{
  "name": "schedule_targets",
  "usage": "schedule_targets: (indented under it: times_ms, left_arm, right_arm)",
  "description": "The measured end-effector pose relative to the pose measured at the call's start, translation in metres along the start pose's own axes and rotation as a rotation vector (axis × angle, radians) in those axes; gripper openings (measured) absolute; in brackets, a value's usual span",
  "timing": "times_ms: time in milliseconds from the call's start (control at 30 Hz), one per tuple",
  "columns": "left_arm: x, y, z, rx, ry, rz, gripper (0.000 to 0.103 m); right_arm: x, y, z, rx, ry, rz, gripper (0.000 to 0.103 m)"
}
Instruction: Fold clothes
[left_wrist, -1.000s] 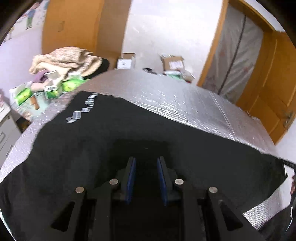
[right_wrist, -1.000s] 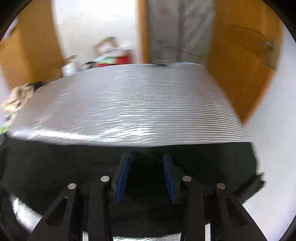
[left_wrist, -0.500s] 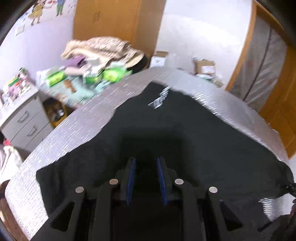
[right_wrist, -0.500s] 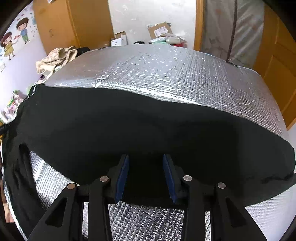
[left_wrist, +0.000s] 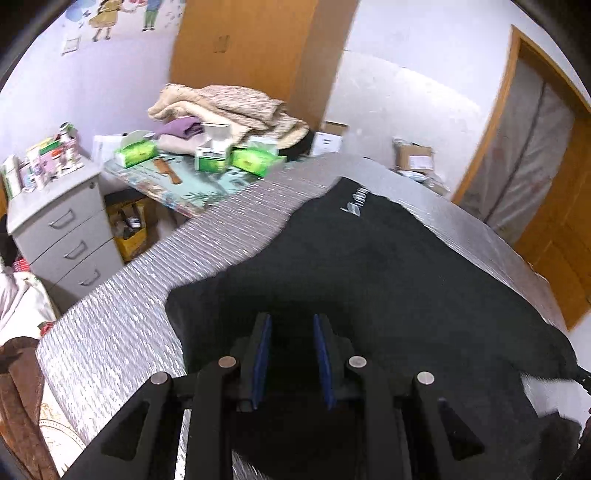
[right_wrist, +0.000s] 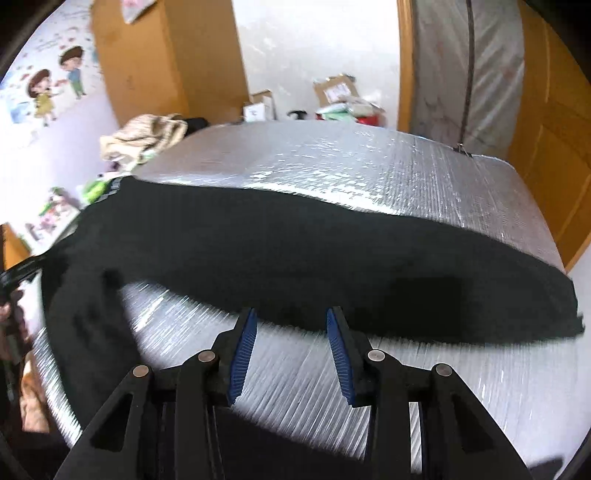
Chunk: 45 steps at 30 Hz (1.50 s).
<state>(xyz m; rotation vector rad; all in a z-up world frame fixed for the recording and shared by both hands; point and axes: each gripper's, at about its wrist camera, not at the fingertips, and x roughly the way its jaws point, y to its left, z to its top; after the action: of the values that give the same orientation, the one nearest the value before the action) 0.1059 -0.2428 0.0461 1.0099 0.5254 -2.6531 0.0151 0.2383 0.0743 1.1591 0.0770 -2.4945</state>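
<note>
While you work at the silver quilted bench, a black garment lies across it as a long dark band, running from about nine o'clock to three o'clock in the right wrist view. Your right tongs hover just at its near edge with jaws opening and nothing between the blue pads; bare silver shows under them, which suggests you have just let the cloth go to lie flat. Your left tongs sit low over the garment, blue pads partly apart. Dark cloth fills the gap, but you cannot tell whether they pinch it. From that side the garment looks smooth and matte, narrowing toward twelve o'clock, where small pale lettering sits near its far end. Beyond the bench at ten o'clock, a cluttered side table holds green boxes.
</note>
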Motion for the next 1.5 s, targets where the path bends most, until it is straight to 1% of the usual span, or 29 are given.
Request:
schedule_targets:
  times_ms: [100, 200, 333, 400, 467, 533, 667, 733, 800, 933, 1067, 1133, 1167, 1200, 1267, 1333, 1400, 1433, 1500]
  left_arm:
    - [-0.008, -0.033, -0.015, 0.077, 0.015, -0.116, 0.025]
    - [-0.008, -0.074, -0.028, 0.177, 0.053, -0.245, 0.026]
    - [0.006, -0.138, -0.048, 0.342, 0.142, -0.366, 0.026]
    - [0.016, -0.164, -0.058, 0.397, 0.194, -0.398, 0.026]
    - [0.025, -0.184, -0.064, 0.45, 0.224, -0.393, 0.026]
    - [0.037, -0.196, -0.062, 0.461, 0.246, -0.385, 0.026]
    - [0.054, -0.204, -0.047, 0.409, 0.272, -0.348, 0.026]
    - [0.061, -0.208, -0.04, 0.388, 0.266, -0.316, 0.026]
    - [0.067, -0.213, -0.037, 0.379, 0.261, -0.301, 0.026]
    - [0.07, -0.218, -0.037, 0.36, 0.238, -0.297, 0.026]
    - [0.061, -0.211, -0.034, 0.312, 0.235, -0.321, 0.026]
    - [0.046, -0.207, -0.036, 0.32, 0.195, -0.35, 0.026]
    - [0.037, -0.205, -0.036, 0.325, 0.173, -0.365, 0.026]
    - [0.028, -0.202, -0.039, 0.345, 0.146, -0.364, 0.026]
    - [0.022, -0.2, -0.045, 0.362, 0.133, -0.343, 0.026]
    - [0.026, -0.19, -0.053, 0.344, 0.164, -0.326, 0.026]
    - [0.033, -0.18, -0.063, 0.327, 0.21, -0.304, 0.026]
    - [0.032, -0.171, -0.069, 0.316, 0.194, -0.325, 0.026]
    - [0.028, -0.167, -0.07, 0.319, 0.183, -0.33, 0.026]
  right_arm:
    - [-0.022, 0.008, -0.034, 0.015, 0.004, 0.011, 0.041]
    - [-0.037, 0.008, -0.066, 0.053, 0.023, -0.003, 0.041]
    - [-0.05, -0.004, -0.097, 0.117, 0.036, -0.042, 0.041]
    - [-0.053, -0.017, -0.11, 0.164, 0.048, -0.077, 0.041]
    - [-0.057, -0.027, -0.118, 0.201, 0.052, -0.095, 0.041]
    - [-0.062, -0.034, -0.123, 0.221, 0.039, -0.09, 0.041]
    - [-0.066, -0.04, -0.13, 0.246, 0.02, -0.072, 0.041]
    - [-0.068, -0.044, -0.132, 0.259, 0.01, -0.07, 0.041]
    - [-0.069, -0.047, -0.133, 0.276, -0.003, -0.076, 0.041]
    - [-0.071, -0.05, -0.133, 0.304, -0.019, -0.09, 0.041]
    - [-0.086, -0.053, -0.136, 0.335, -0.051, -0.149, 0.041]
    - [-0.095, -0.06, -0.138, 0.354, -0.072, -0.196, 0.041]
    - [-0.098, -0.064, -0.14, 0.361, -0.075, -0.228, 0.041]
    - [-0.101, -0.068, -0.143, 0.369, -0.073, -0.265, 0.041]
    - [-0.104, -0.077, -0.151, 0.384, -0.051, -0.343, 0.041]
    - [-0.108, -0.086, -0.162, 0.407, -0.044, -0.398, 0.041]
    - [-0.115, -0.091, -0.169, 0.431, -0.06, -0.422, 0.041]
    - [-0.117, -0.093, -0.17, 0.441, -0.061, -0.43, 0.041]
    - [-0.118, -0.093, -0.169, 0.431, -0.049, -0.436, 0.041]
